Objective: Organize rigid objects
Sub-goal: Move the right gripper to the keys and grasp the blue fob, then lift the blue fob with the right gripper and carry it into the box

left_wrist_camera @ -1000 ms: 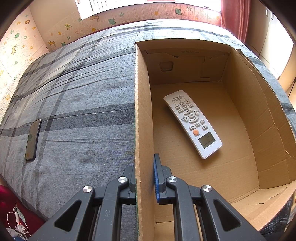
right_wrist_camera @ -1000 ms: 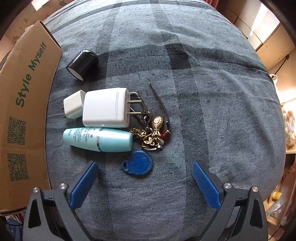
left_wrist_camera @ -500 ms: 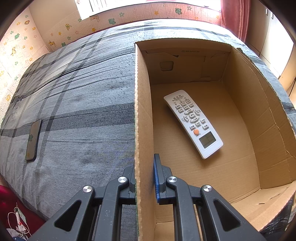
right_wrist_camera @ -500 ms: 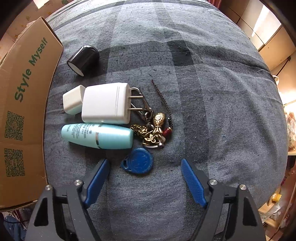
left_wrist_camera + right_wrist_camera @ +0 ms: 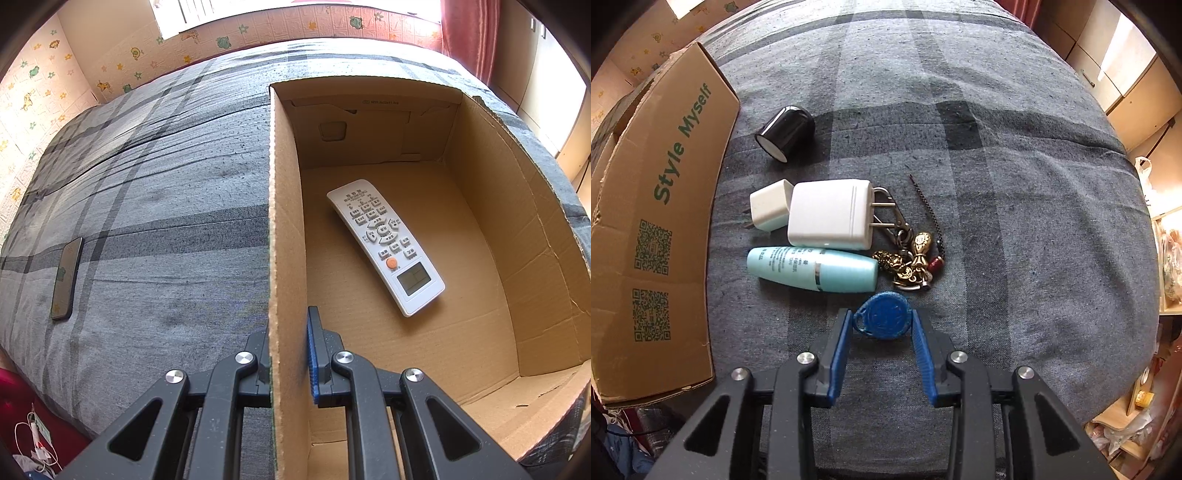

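On the grey plaid bed my right gripper [image 5: 882,326] points down, its jaws closing, and its blue pads touch both sides of a blue key fob [image 5: 886,318]. Just beyond the fob lie a teal tube [image 5: 812,273], a large white charger [image 5: 827,214], a small white adapter [image 5: 770,205], a keyring with brass charms [image 5: 908,258] and a black cap [image 5: 786,133]. My left gripper [image 5: 288,332] is shut on the side wall of the open cardboard box [image 5: 286,206]. A white remote control [image 5: 384,243] lies on the box floor.
A dark phone [image 5: 66,277] lies on the bedcover far left of the box. The box's printed outer side [image 5: 661,221] stands left of the cluster of objects. Cupboards and a shelf with clutter border the bed's right edge.
My right gripper's jaws have swung in from wide apart to the two sides of the blue key fob. The left gripper and the box have not moved.
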Available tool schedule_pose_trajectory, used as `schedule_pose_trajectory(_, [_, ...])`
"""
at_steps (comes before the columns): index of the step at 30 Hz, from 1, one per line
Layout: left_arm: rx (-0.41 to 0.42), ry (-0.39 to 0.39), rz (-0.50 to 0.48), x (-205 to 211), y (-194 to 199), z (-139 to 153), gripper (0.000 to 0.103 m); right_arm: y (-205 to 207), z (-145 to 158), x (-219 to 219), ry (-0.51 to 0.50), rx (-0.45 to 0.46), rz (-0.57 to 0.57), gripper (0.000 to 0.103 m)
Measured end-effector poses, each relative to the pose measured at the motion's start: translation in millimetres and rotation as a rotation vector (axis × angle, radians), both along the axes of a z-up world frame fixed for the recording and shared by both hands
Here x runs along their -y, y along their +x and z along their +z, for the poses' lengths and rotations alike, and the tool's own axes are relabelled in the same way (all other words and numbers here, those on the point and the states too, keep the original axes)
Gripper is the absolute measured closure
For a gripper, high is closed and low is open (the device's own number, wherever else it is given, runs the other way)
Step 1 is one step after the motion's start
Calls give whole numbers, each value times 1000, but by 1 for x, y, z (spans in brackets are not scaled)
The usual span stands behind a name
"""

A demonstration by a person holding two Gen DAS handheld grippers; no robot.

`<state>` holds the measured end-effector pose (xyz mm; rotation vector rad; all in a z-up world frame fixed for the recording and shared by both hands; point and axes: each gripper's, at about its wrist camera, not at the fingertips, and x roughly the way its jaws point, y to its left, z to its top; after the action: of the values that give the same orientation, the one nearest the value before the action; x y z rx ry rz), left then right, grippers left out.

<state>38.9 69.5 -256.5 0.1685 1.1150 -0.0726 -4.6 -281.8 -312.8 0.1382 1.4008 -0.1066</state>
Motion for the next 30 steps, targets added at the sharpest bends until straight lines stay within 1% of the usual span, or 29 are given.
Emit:
schedule_pose_trajectory(7, [0,0,0,0,0,0,90,7,33,-15,-13,32,37,68])
schedule_pose_trajectory(17, [1,1,-1,0,0,0,90,15,84,-43,-23,109,112,68])
schedule_pose_trajectory(30, [1,0,-2,0,0,0,90,39,123,-97,-6,181,239,68])
